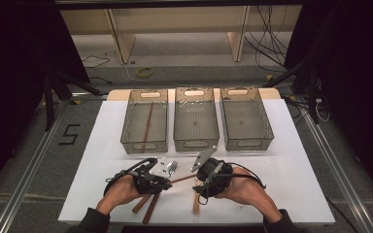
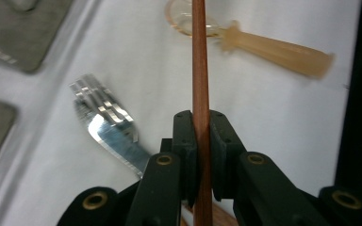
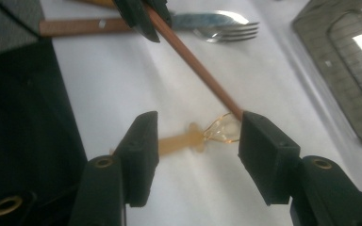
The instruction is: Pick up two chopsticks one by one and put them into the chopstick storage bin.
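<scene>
The left claw (image 2: 202, 136) is clamped tight on a thin brown chopstick (image 2: 200, 70), gripping it near 1 end so most of its length sticks out over the white tabletop (image 1: 281, 165). The right claw (image 3: 195, 141) stands wide and empty beside the far tip, straddling an amber plastic spoon (image 3: 193, 138). With such a long overhang, the stick could pivot in the pads or sweep the spoon and the metal fork (image 2: 106, 122) when it swings toward the 3 bins (image 1: 196, 119).
</scene>
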